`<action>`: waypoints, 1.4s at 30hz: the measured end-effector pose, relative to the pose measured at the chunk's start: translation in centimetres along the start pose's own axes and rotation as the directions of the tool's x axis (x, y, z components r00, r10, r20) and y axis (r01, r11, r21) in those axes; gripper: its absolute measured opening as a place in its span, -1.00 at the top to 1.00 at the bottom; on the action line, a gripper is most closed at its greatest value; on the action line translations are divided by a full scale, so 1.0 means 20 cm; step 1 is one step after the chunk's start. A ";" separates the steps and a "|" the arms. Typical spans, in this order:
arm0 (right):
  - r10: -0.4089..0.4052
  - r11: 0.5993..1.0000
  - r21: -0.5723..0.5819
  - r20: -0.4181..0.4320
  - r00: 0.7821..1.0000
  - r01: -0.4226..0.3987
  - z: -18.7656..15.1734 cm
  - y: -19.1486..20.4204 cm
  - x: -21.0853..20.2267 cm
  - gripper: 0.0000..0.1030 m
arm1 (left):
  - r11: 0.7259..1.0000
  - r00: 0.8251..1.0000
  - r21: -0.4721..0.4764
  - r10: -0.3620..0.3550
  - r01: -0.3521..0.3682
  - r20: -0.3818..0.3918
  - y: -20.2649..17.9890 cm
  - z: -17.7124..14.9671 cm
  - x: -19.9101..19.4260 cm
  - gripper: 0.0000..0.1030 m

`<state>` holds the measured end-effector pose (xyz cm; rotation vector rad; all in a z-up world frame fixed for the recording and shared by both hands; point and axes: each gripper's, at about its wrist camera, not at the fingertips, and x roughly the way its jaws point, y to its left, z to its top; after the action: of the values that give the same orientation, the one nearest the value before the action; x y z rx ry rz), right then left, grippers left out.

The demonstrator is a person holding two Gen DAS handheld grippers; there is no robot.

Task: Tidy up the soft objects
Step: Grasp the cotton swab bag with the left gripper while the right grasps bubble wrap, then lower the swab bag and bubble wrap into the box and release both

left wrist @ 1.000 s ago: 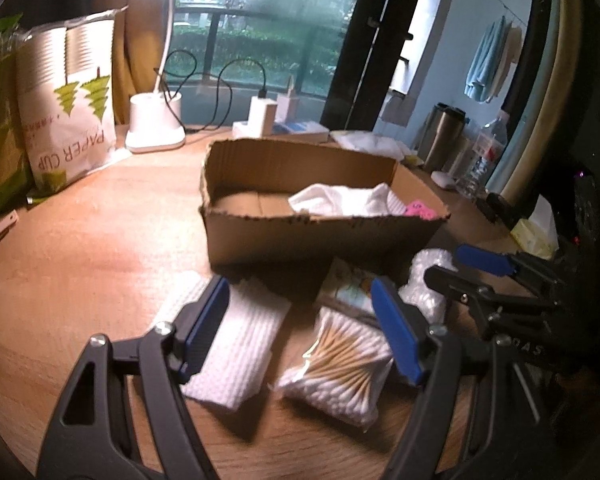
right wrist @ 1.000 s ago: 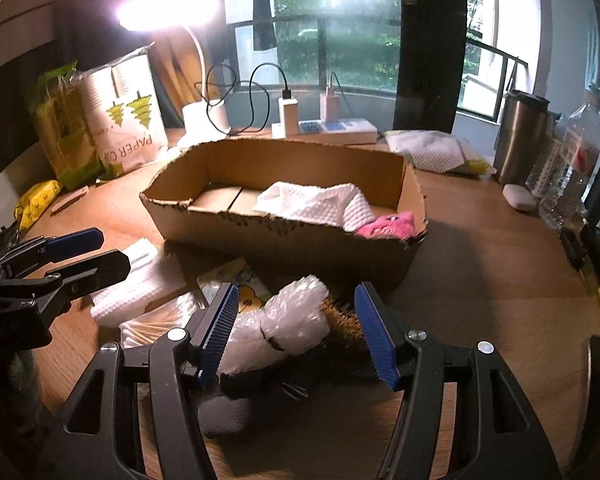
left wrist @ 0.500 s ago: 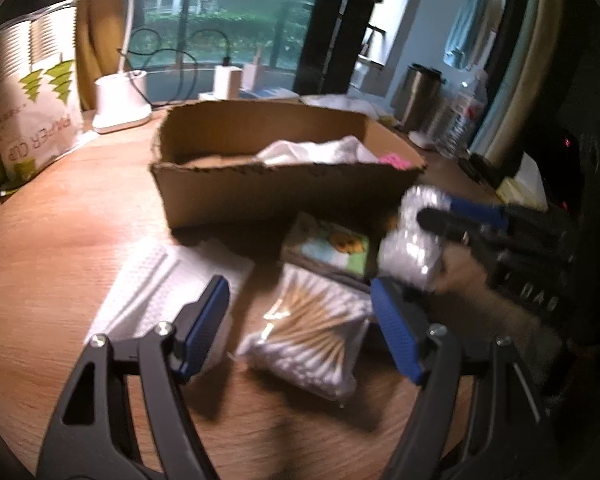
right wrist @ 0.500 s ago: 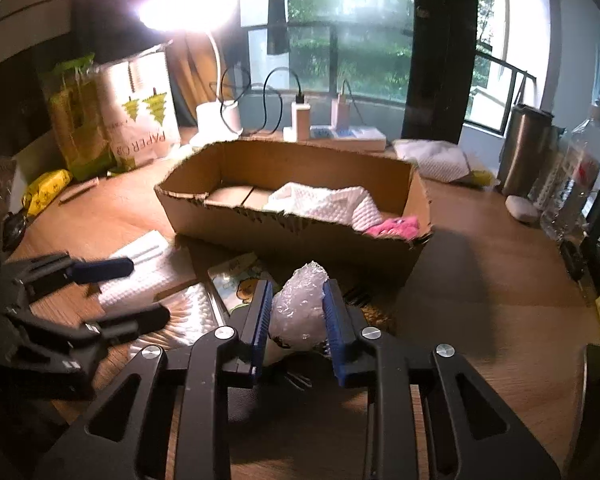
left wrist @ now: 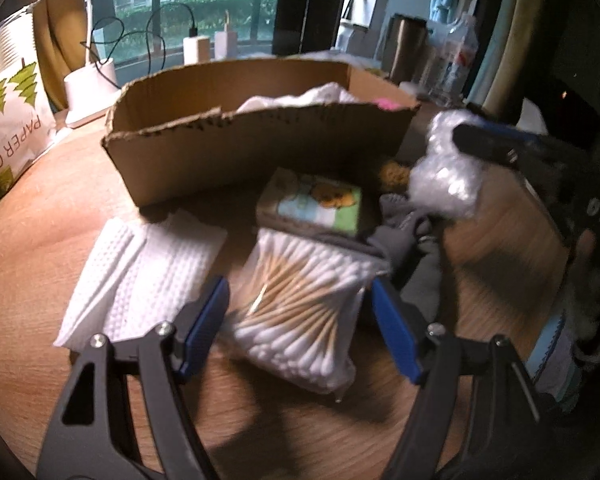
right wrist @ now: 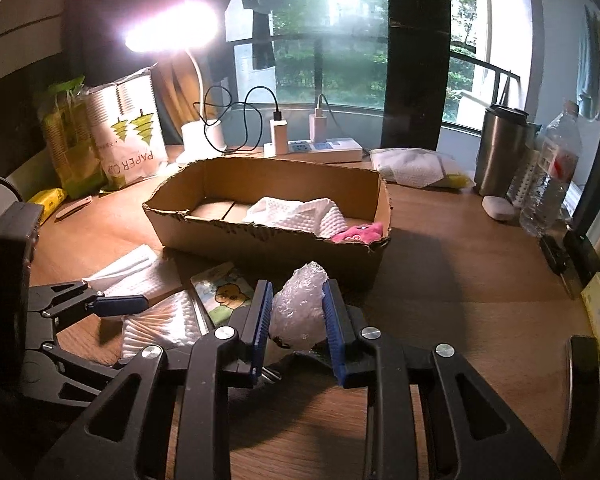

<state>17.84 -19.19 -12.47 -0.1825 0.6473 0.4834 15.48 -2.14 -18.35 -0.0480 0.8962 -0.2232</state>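
Note:
My right gripper [right wrist: 297,316] is shut on a wad of clear bubble wrap [right wrist: 300,308] and holds it above the table, in front of the cardboard box [right wrist: 260,240]; the wad also shows in the left wrist view [left wrist: 446,176]. The box holds a white cloth [right wrist: 300,214] and a pink item [right wrist: 358,234]. My left gripper [left wrist: 300,320] is open, its fingers on either side of a bag of cotton swabs [left wrist: 300,300]. A white folded cloth [left wrist: 140,272], a tissue pack [left wrist: 312,200] and a grey sock [left wrist: 404,232] lie on the table.
A lamp base [right wrist: 202,136], power strip [right wrist: 316,150], paper cup bag [right wrist: 130,136], steel tumbler [right wrist: 500,152] and water bottle [right wrist: 548,184] stand around the back of the wooden table [right wrist: 460,280]. Another white cloth [right wrist: 416,168] lies behind the box.
My right gripper closed on the bubble wrap and lifted it off the table. My left gripper moved right and forward, from over the white cloth to around the cotton swab bag.

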 end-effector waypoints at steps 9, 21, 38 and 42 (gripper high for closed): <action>0.004 1.000 0.008 0.013 1.000 -0.005 0.01 -0.01 -0.02 0.46 | 0.999 1.000 0.038 0.003 -0.004 0.026 -0.03 0.01 -0.04 0.20; 0.004 1.000 0.007 0.047 0.999 -0.004 0.07 -0.03 -0.06 0.46 | 0.999 0.993 -0.009 -0.038 0.039 0.115 0.00 0.11 -0.19 0.21; 0.027 1.000 -0.018 0.097 0.995 -0.026 0.18 -0.03 -0.07 0.46 | 0.995 0.973 -0.096 0.019 0.004 0.230 0.16 0.26 -0.34 0.21; 0.035 0.999 -0.027 0.102 0.994 -0.033 0.21 -0.02 -0.06 0.46 | 0.995 0.968 -0.101 0.036 -0.011 0.249 0.19 0.29 -0.35 0.21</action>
<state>19.48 -18.66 -8.37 -0.1697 0.5448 0.5304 16.39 2.70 -9.78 -0.1543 0.6541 -0.1469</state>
